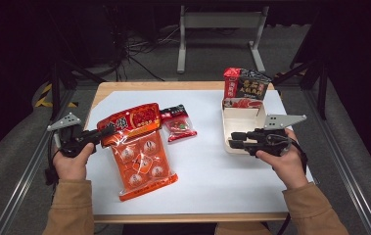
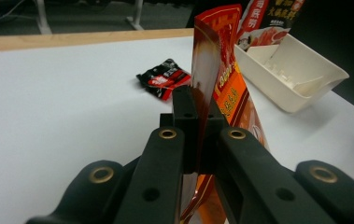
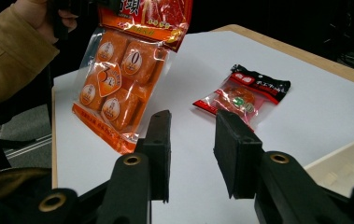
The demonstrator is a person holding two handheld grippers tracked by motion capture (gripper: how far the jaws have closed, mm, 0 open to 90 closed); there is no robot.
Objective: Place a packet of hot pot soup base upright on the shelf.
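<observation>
The white-topped table [image 1: 212,171] bears a small red packet [image 1: 178,123] and a white tray [image 1: 242,125].

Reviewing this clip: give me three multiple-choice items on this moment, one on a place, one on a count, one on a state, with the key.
1. Where does the small red-and-black packet lie?
A. on the white sheet, between the orange pouch and the tray
B. inside the tray
C. on the floor

2. How many packets stand in the white tray?
A. none
B. one
C. three

3. How is the large orange pouch held?
A. lying untouched
B. clamped by the right gripper
C. clamped at its top by the left gripper

Key: 1 A, the high view shows it on the sheet between the two; 2 B, one dark packet leans at the far end; 3 C, the left gripper view shows the jaws pressed on it, while the right gripper stands open.
</observation>
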